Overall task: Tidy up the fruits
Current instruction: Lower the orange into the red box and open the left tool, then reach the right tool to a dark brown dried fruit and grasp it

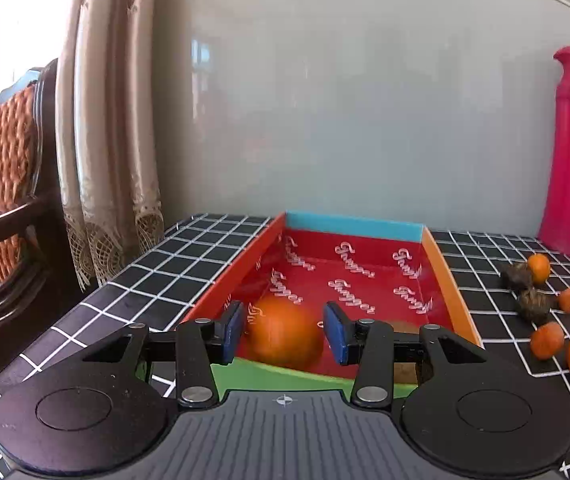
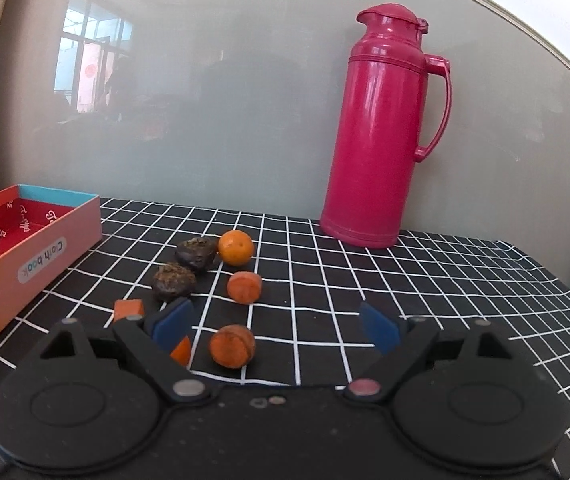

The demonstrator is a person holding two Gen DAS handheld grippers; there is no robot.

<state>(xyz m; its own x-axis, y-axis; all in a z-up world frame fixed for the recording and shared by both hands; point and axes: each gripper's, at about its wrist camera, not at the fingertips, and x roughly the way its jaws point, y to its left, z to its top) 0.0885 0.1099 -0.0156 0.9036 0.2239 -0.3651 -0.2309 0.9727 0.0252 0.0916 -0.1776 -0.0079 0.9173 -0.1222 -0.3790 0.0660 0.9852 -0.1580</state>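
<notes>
**A:** So what's the left tongs (image 1: 283,330) doing? From its own camera there's an orange (image 1: 285,334) sitting right between the blue pads (image 1: 232,330).

**B:** Yeah, the orange is in the near end of the red box (image 1: 437,258), just past the green front wall. Left pad looks like it's touching or almost touching the fruit, right pad has a visible sliver of red showing between it and the orange. The fruit's a bit blurred too. Honestly can't tell if it's gripped or let go.

**A:** Fair. And the right tongs (image 2: 275,326)?

**B:** Wide apart, nothing clamped. A small orange piece (image 2: 232,346) lies on the counter (image 2: 405,288) between its pads, closer to the left one, not touched by either. Another orange bit (image 2: 181,350) peeks out from behind the left pad.

**A:** Rest of the fruit?

**B:** Ahead of the right tongs: a cut orange chunk (image 2: 245,287), further on a whole little orange (image 2: 236,247), and two dark wrinkly fruits (image 2: 174,282) to the left of those, one touching the little orange. An orange block (image 2: 128,309) just off the left finger. The box is off to the left of the right tongs, with "Cloth book" on its side.

**A:** Pink thing?

**B:** Thermos jug (image 2: 381,132), standing upright far ahead and right, against the wall.
</notes>
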